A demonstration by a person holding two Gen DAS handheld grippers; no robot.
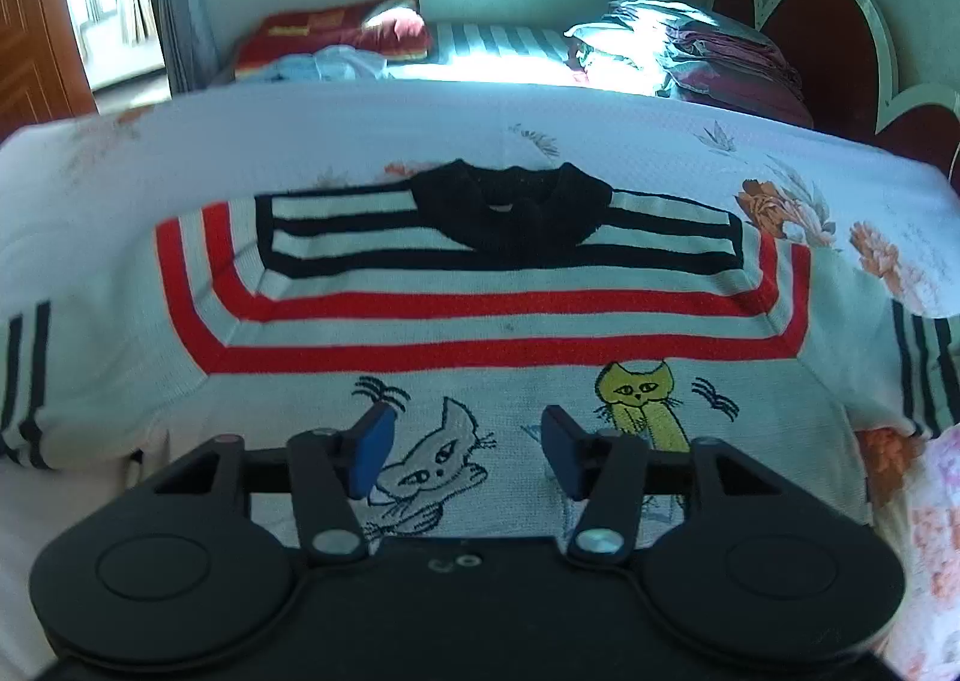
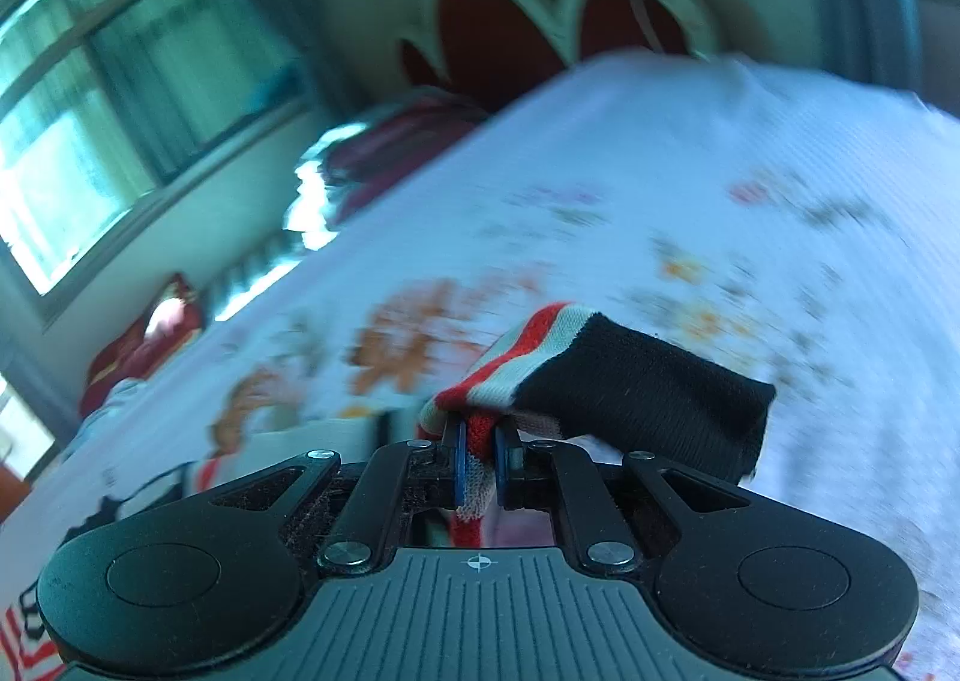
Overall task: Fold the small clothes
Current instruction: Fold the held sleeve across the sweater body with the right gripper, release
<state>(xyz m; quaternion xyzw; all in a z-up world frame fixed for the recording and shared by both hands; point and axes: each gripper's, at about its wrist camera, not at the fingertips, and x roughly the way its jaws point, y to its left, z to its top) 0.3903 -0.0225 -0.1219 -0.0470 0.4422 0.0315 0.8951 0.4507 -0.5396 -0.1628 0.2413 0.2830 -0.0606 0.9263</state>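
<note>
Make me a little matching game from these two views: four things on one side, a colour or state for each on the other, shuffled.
Things:
1. sweater collar
2. right-hand embroidered cat
3. left gripper
4. right gripper

States:
A. yellow
B. clamped on a striped sleeve cuff
C. black
D. jaws apart above the sweater

Pairs: 1-C, 2-A, 3-D, 4-B

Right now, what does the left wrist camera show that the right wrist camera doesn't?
Only the left wrist view shows the sweater spread flat, its black collar, the cat pictures, and the left gripper open above the knit. Only the right wrist view shows the right gripper shut on a sleeve with a black cuff. Both share the floral bedsheet, the window and the red headboard.
</note>
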